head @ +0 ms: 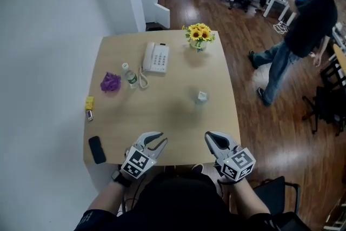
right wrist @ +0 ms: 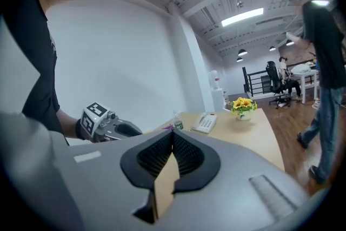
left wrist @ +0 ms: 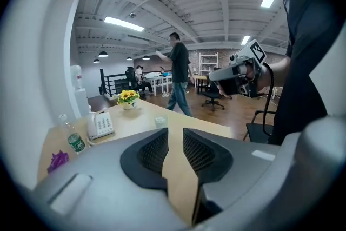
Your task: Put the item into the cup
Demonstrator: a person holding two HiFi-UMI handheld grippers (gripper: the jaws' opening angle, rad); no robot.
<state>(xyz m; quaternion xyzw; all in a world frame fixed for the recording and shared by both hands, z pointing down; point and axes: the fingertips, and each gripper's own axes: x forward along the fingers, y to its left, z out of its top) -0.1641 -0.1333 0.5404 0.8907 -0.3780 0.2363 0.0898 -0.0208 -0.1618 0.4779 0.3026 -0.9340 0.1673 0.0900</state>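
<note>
A small clear cup (head: 201, 97) stands on the tan table (head: 173, 116), right of centre; the left gripper view shows this cup (left wrist: 160, 122) straight ahead of the jaws. A crumpled purple item (head: 110, 82) lies at the left, next to a small bottle (head: 130, 76). Both grippers hover over the table's near edge, far from the cup. My left gripper (head: 158, 140) is open, and only table shows in the gap (left wrist: 175, 130). The tips of my right gripper (head: 210, 138) meet with nothing between them (right wrist: 173, 132).
A white desk phone (head: 155, 57) and a vase of yellow flowers (head: 199, 35) stand at the far side. A yellow object (head: 89, 103) and a black phone (head: 97, 149) lie along the left edge. A person (head: 303, 35) walks on the floor at the right.
</note>
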